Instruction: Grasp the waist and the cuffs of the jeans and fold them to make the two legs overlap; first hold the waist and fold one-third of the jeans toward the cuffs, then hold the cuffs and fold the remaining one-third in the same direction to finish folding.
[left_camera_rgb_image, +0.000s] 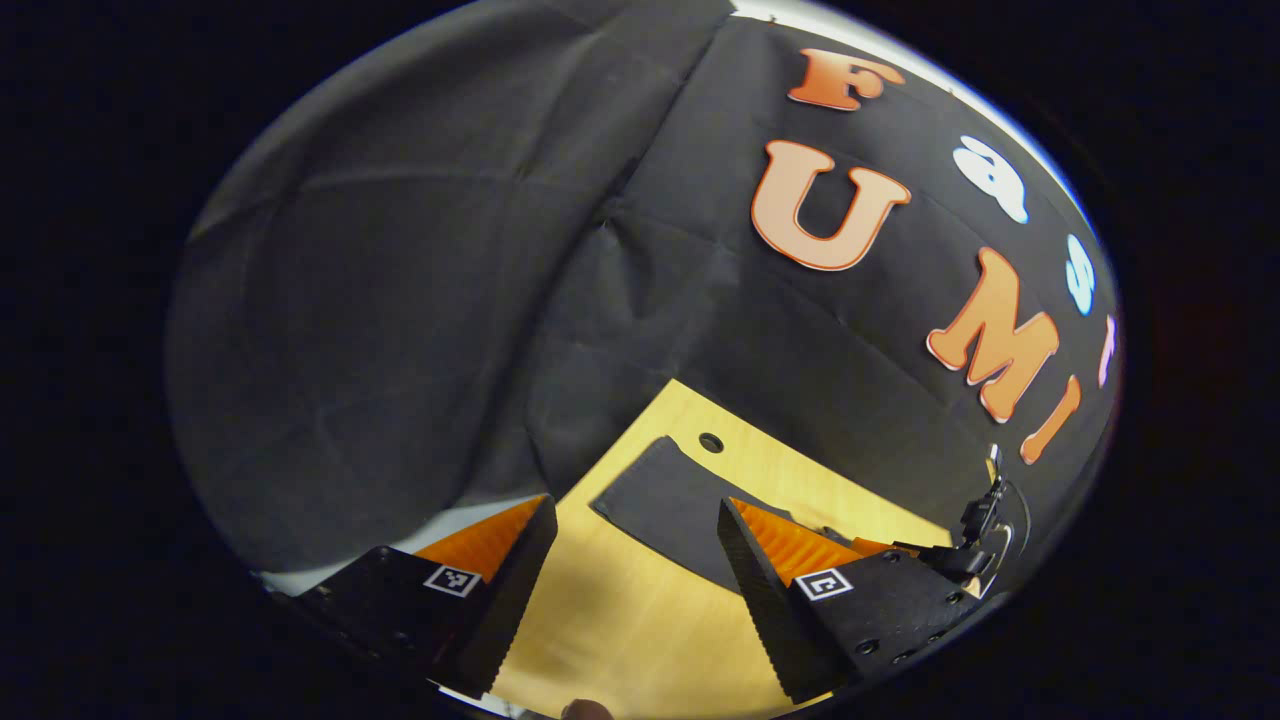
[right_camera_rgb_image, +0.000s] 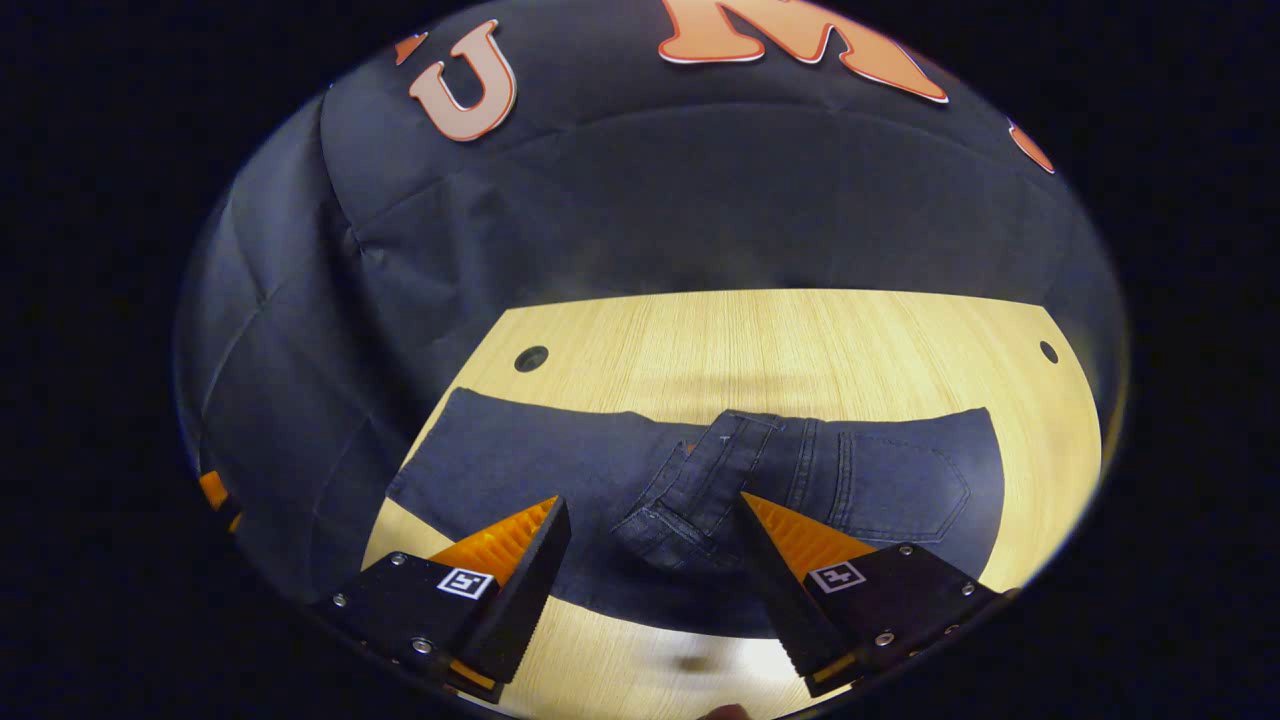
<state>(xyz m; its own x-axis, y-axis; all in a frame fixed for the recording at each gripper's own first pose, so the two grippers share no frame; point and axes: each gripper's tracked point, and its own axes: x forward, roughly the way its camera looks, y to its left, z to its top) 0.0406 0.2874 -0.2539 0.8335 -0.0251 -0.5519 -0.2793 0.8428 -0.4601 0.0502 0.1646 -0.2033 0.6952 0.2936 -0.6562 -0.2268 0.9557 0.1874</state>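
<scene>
Clerk: Jeans (right_camera_rgb_image: 600, 480), dark denim, one item, flat on the wooden table (right_camera_rgb_image: 760, 340); in the right gripper view they run from 9 o'clock to 3 o'clock, waistband and back pocket toward 3, a rumpled fold at centre.

Checker: Step in hand?

Clerk: Judged as the start: nothing is gripped. The waist and the cuffs should each be pinched through all layers near an edge, then lifted evenly so the legs overlap without skewing.

Checker: Grippers?

Clerk: Right gripper (right_camera_rgb_image: 655, 515): jaws wide apart, empty, poised above the rumpled fold; contact cannot be told. Left gripper (left_camera_rgb_image: 635, 515): jaws wide apart, empty, above bare table, a leg end of the jeans at its 1 o'clock.
</scene>
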